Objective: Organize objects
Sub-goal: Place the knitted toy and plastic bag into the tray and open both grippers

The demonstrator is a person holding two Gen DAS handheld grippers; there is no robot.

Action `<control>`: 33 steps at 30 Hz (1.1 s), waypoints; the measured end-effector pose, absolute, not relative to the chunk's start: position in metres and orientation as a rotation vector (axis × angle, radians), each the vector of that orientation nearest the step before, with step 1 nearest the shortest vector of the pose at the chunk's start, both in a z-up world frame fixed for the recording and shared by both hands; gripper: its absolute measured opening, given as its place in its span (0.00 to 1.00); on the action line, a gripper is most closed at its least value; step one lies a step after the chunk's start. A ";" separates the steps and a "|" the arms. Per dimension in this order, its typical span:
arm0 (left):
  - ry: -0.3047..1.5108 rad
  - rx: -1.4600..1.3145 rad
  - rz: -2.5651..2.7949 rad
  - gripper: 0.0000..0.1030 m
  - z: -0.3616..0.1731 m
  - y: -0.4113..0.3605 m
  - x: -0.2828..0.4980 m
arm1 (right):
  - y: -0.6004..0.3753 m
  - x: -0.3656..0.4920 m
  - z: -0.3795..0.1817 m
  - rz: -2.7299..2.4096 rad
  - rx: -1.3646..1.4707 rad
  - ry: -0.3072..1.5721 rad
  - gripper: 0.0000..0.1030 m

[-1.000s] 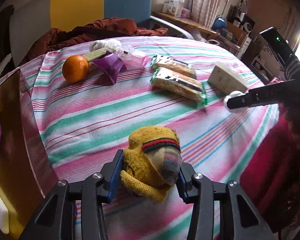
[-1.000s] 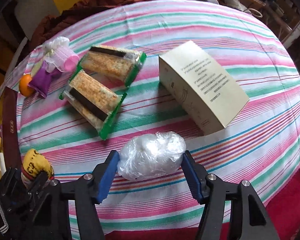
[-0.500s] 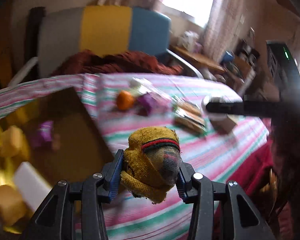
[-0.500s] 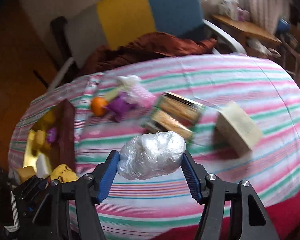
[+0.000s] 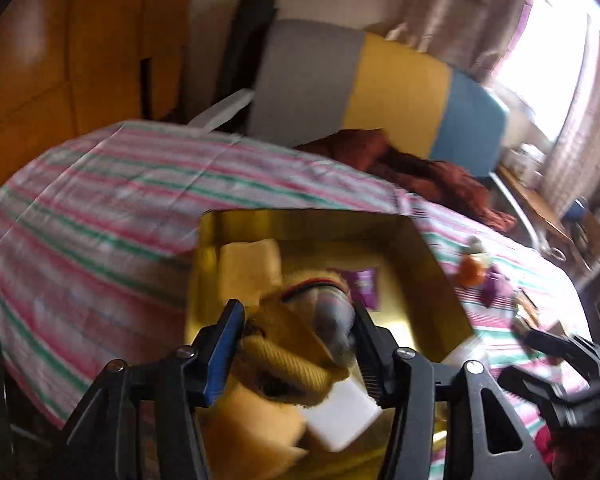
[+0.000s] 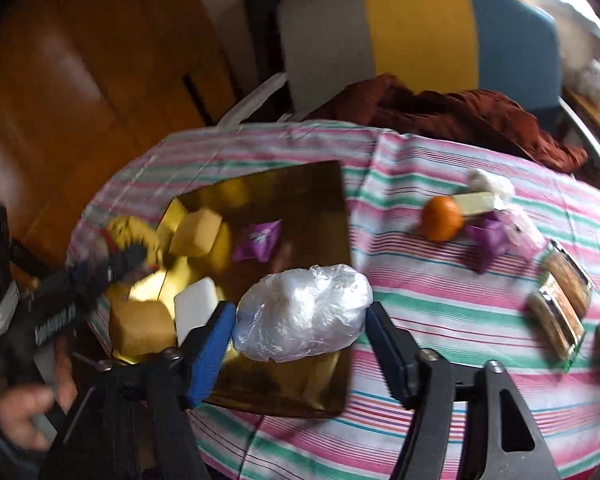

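Step now: both hand-held grippers hang over the gold box to drop their things in.
Left hand-held gripper: its jaws are opening. The sock is between them, over the box. I cannot tell if the pads press it.
Right hand-held gripper: its jaws are opening. The bag sits between them, over the box's near side, and a small gap shows by the right pad.
Done: the box holds yellow blocks, a white block and a purple pack.
Left to do: on the worktop wait an orange, a purple wrapper, a pale bar, a white wad and two snack packs. I think about half the job is done.
Sock feel: thick knit wool, yellow with a red and dark stripe, rolled in a soft ball.
Bag feel: thin, crinkly, see-through plastic, scrunched into a round lump.
Box look: shiny gold inside like a mirror, flat walls, square corners.
Blocks look: soft like sponge, with blunt edges.
Cloth: striped pink, green and white, a bit creased.
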State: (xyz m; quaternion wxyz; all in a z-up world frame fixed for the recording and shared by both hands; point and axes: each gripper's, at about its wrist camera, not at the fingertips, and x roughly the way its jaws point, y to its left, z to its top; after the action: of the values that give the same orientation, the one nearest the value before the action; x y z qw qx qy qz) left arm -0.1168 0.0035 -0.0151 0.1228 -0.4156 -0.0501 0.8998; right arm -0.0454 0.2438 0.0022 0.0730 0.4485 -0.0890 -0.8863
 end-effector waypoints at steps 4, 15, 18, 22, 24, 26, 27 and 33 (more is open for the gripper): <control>-0.178 -1.261 2.634 0.53 -0.034 -0.012 -0.124 | 0.219 -0.041 -0.006 -2.664 1.359 -0.151 0.93; -0.165 -1.138 2.728 0.54 -0.022 -0.016 -0.084 | 0.202 -0.010 0.003 -2.835 1.081 -0.060 1.00; -0.124 -1.101 2.741 0.54 -0.016 -0.015 -0.076 | 0.204 -0.013 -0.005 -2.786 1.143 -0.123 1.00; -0.075 -1.086 2.747 0.54 -0.013 -0.010 -0.065 | 0.202 -0.006 -0.011 -2.806 1.128 -0.139 1.00; -0.070 -1.090 2.736 0.54 -0.014 -0.009 -0.062 | 0.201 -0.001 -0.014 -2.831 1.120 -0.115 1.00; -0.066 -1.099 2.724 0.54 -0.015 -0.006 -0.059 | 0.199 0.003 -0.017 -2.830 1.117 -0.110 1.00; -0.062 -1.101 2.719 0.54 -0.016 -0.005 -0.058 | 0.200 0.004 -0.019 -2.819 1.113 -0.114 1.00; -0.019 -1.087 2.705 0.54 -0.014 0.006 -0.050 | 0.211 0.005 -0.026 -2.854 1.164 -0.178 1.00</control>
State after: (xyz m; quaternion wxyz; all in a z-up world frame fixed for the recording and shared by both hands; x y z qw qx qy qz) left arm -0.0505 0.0062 -0.0145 0.1127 -0.3706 -0.0064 0.9219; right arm 0.0046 0.2114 -0.0262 0.0270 0.3767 -0.0575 -0.9241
